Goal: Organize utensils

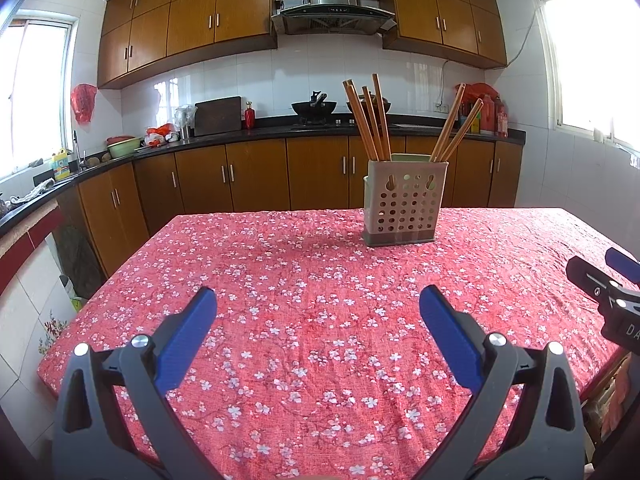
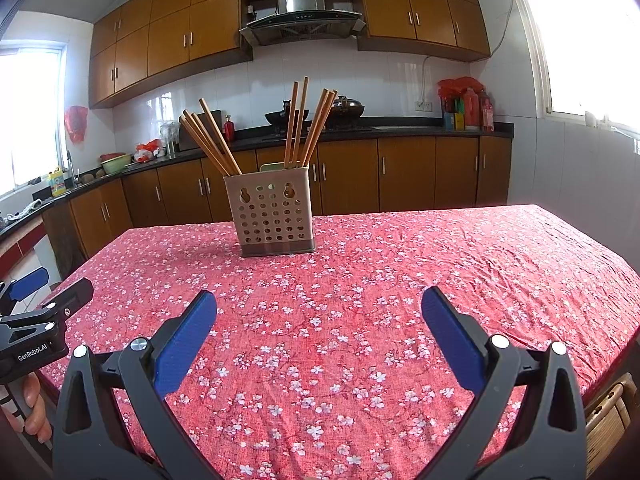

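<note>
A beige perforated utensil holder (image 1: 405,202) (image 2: 270,214) stands upright on the far half of the table. Several wooden chopsticks (image 1: 370,120) (image 2: 210,140) lean out of its left compartment, and more chopsticks (image 1: 454,126) (image 2: 310,128) stick out of its right one. My left gripper (image 1: 318,304) hangs open over the near part of the cloth, nothing between its blue pads. My right gripper (image 2: 320,306) is open too, well short of the holder and holding nothing. Each gripper shows at the other view's edge: the right gripper (image 1: 612,280) and the left gripper (image 2: 36,296).
A red floral tablecloth (image 1: 304,280) (image 2: 400,272) covers the table. A hand (image 2: 34,408) grips the left tool's handle. Behind the table run a black counter (image 1: 240,132) with cabinets, a wok (image 1: 314,107) on the stove, and bottles (image 2: 472,110). A wicker chair (image 2: 608,412) stands at the table's near right corner.
</note>
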`<state>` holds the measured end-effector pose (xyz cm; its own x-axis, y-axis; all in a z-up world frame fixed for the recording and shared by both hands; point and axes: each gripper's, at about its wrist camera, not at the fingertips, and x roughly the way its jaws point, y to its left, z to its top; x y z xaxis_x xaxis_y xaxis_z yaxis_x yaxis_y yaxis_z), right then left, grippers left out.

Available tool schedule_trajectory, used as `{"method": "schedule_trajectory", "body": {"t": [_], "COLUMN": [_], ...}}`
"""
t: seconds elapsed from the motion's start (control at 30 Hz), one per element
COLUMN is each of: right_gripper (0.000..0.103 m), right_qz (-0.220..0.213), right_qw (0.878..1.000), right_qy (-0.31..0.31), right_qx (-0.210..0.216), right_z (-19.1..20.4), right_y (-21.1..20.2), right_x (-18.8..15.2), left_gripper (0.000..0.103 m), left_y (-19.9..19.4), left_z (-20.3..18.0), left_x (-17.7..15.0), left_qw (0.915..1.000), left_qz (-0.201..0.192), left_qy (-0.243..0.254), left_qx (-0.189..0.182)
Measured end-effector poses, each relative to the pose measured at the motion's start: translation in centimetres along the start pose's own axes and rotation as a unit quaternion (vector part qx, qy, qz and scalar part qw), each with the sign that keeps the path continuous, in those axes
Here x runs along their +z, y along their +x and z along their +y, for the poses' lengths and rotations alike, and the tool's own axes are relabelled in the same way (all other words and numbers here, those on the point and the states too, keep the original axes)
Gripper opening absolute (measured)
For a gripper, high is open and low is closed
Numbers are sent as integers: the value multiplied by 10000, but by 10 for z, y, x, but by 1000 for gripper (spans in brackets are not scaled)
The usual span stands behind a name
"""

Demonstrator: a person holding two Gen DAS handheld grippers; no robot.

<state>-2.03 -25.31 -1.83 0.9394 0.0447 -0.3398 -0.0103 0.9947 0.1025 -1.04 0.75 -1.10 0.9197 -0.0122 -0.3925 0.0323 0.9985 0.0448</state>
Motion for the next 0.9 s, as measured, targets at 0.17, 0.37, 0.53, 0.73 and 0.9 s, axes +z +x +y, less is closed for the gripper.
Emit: {"method": "schedule_trajectory", "body": {"t": [0.17,0.37,0.53,0.73,0.9], "right_gripper": [101,101,101,101,101], "right_qz": [10,16,20,19,22], "right_qw": [10000,10000,10000,10000,10000], "right_qy": [5,4,8,5,8], "right_qx": [1,2,-1,3,3], "right_z": [1,2,2,2,1], "right_y": [0,1,1,1,1], "right_x": [-1,0,-1,0,0], "left_gripper": [99,99,99,99,99], "left_y": [1,1,1,1,1], "left_z": [-1,0,0,3,3], "left_x": [-1,0,0,-2,-2], "left_qw": [10000,10000,10000,10000,10000], "left_qz": [1,5,11,21,24], "left_qy": [3,0,2,-4,-5], "left_qx": [1,-2,-3,-8,-8]}}
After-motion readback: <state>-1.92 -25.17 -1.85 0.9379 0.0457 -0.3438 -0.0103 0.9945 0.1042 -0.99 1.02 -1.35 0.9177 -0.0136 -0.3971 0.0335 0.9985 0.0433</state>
